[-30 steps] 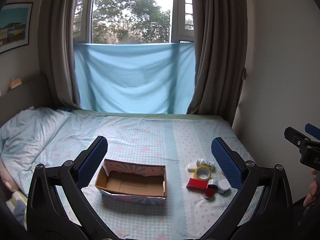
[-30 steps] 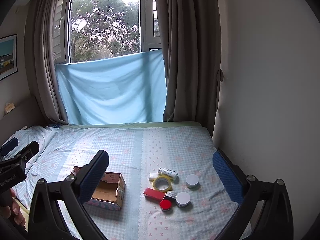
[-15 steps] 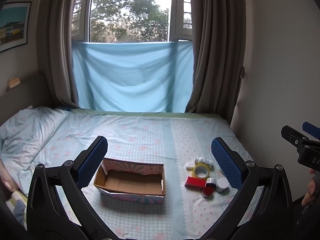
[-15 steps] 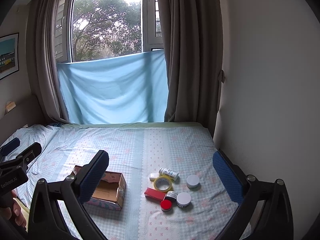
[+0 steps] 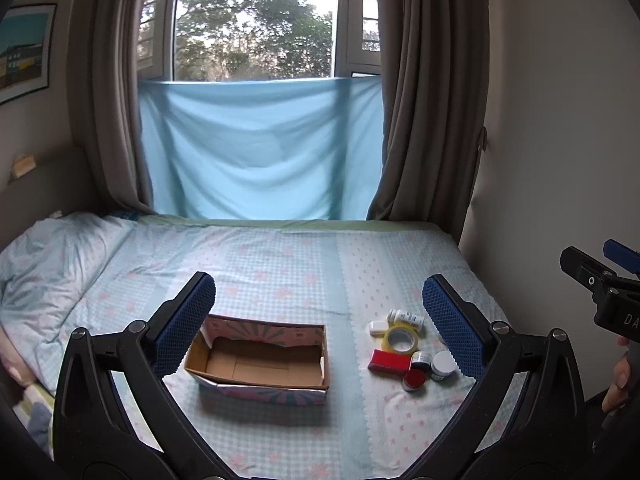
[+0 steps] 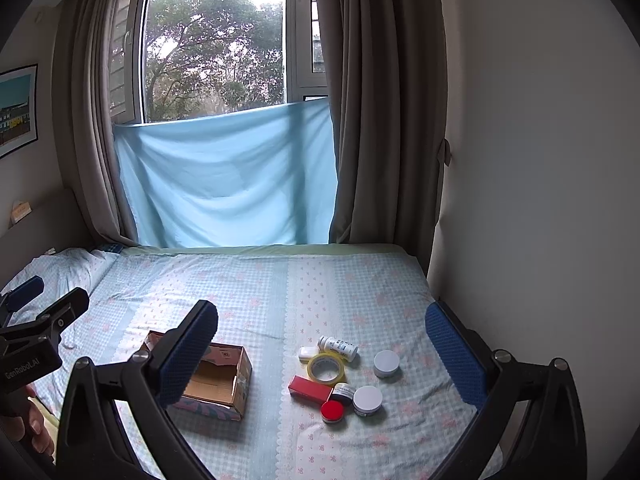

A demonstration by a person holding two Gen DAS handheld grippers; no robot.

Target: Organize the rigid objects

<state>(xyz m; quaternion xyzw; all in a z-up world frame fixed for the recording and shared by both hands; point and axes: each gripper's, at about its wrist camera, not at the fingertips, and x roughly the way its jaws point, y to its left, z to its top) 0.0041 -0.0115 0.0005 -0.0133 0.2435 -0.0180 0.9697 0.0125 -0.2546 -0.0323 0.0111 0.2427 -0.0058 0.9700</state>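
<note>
The bed (image 5: pixel 280 272) carried everything: a pale blue checked sheet with pink flowers and a whiter dotted strip down its right half. Beyond it a light blue cloth (image 5: pixel 256 148) hung across the lower window (image 5: pixel 256 20), brown curtains (image 5: pixel 432 92) at each side, trees outside. A framed picture (image 5: pixel 24 52) hung on the wall to the left, and a plain wall stood close on the right.

The left tool (image 5: pixel 318 320) hovered above the near edge of the bed, its blue-padded fingers (image 5: pixel 186 320) wide apart and holding nothing. The box (image 5: pixel 260 360), open and empty with a patterned outside, lay just ahead between those fingers, nearer the left one.

The right tool (image 6: pixel 322 352) was likewise spread wide with nothing between its fingers. Ahead of it, between them, sat the cluster: a white bottle (image 6: pixel 338 347) lying on its side, a small white case (image 6: pixel 309 353), a yellow tape roll (image 6: pixel 326 368), a red block (image 6: pixel 310 390), a dark jar (image 6: pixel 343 392), a red lid (image 6: pixel 332 411), a white-lidded jar (image 6: pixel 367 400), and a white puck (image 6: pixel 386 363) a little apart toward the right finger. The box lay left of the cluster, partly behind the left finger.

The bottle's label print was too small to read. At the left edge of the right view, the left tool's body read "GenRoboAI".
</note>
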